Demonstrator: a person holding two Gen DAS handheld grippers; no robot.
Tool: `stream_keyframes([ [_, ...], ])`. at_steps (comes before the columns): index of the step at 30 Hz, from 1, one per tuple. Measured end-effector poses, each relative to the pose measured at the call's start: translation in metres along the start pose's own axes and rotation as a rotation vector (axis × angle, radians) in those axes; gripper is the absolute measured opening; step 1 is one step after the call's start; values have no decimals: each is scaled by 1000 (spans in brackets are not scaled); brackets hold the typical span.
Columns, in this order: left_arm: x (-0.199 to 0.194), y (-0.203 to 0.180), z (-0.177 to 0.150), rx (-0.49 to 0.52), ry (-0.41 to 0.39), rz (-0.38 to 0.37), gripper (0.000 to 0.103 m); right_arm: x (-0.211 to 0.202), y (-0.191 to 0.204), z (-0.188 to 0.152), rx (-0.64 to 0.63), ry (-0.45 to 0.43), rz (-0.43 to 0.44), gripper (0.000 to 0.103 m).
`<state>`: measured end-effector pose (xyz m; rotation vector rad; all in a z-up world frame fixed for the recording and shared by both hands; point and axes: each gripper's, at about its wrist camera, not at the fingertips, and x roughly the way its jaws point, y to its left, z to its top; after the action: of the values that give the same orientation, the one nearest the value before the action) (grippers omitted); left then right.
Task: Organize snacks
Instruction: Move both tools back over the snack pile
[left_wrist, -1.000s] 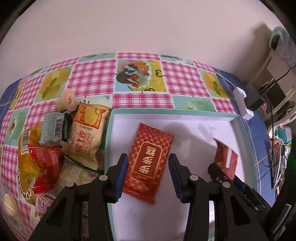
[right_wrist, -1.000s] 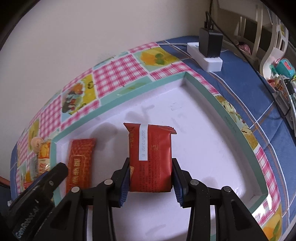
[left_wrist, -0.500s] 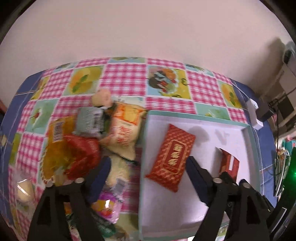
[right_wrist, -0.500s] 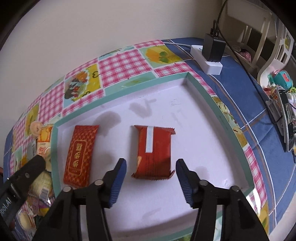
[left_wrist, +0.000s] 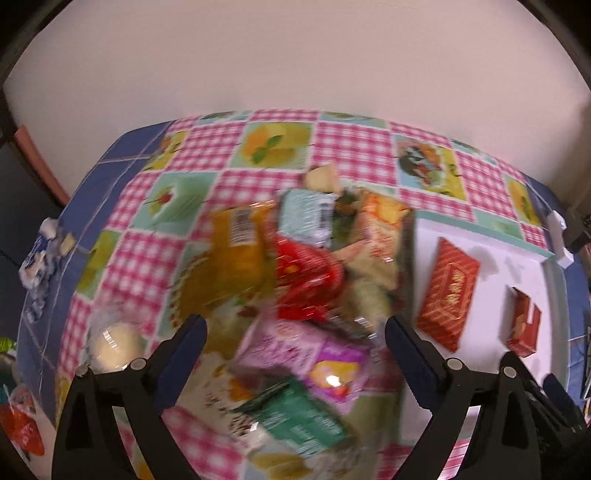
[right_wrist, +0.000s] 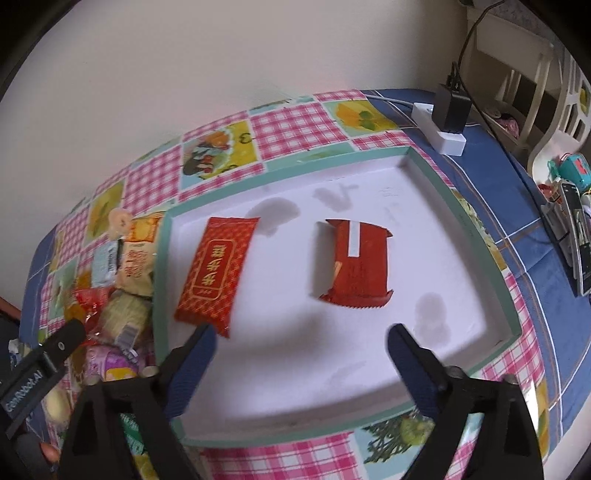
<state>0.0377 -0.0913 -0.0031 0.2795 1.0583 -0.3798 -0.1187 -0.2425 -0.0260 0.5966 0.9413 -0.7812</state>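
A white tray with a green rim holds two red packets lying flat. One is a patterned red packet at its left. The other is a red packet with a white strip in the middle. My right gripper hovers above the tray's near part, its jaws still opening and nothing between them. My left gripper hangs over the snack pile left of the tray, jaws also opening and empty. A pink packet and a green packet lie below it, blurred.
The checked tablecloth covers the table up to the wall. A white power strip with a black charger sits behind the tray. A phone and small items lie at the right. Crumpled wrappers rest near the table's left edge.
Both grippers let go of their red packets, which now lie in the tray, and opened wide. The left gripper swung left over the snack pile; the right one drew back and rose.
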Motion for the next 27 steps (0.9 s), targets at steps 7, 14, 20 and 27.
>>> stream_keyframes([
  [7, -7, 35, -12, -66, -5, 24, 97, -17, 25, -16, -72, -45, 9, 103],
  [14, -18, 72, -16, -155, -22, 52, 97, -28, 59, -27, -119, -47, 107, 103],
  [20, -24, 104, -17, -242, -37, 63, 97, -34, 89, -35, -192, -54, 153, 103],
  [27, -33, 150, -12, -357, -84, 18, 97, -34, 120, -41, -260, -45, 250, 102],
])
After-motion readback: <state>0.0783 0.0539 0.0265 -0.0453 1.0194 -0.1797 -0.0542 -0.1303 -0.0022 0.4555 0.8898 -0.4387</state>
